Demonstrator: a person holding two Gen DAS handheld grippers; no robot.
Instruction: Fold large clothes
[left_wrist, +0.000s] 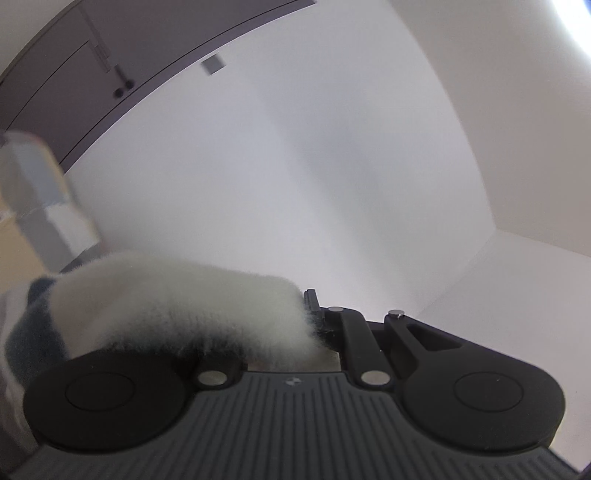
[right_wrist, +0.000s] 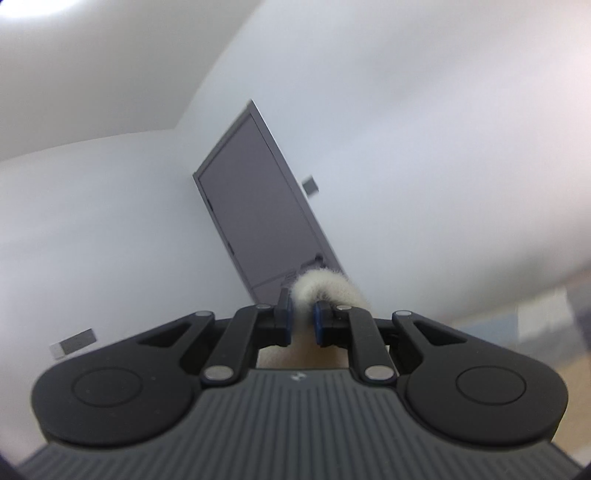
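A fluffy white garment (left_wrist: 177, 302) with dark blue stripes at the far left drapes over the left side of my left gripper (left_wrist: 306, 321), which is shut on its edge; the left finger is hidden under the fleece. In the right wrist view my right gripper (right_wrist: 302, 321) is shut on a thin fold of the same white fleece garment (right_wrist: 325, 288), which arches up and to the right over the right finger. Both grippers point upward toward the walls and ceiling, holding the garment raised.
A dark grey door (right_wrist: 258, 206) stands in the white wall ahead, with a small wall plate (right_wrist: 310, 184) beside it. The door also shows at the upper left in the left wrist view (left_wrist: 92, 66). Blurred wooden floor (right_wrist: 517, 350) lies lower right.
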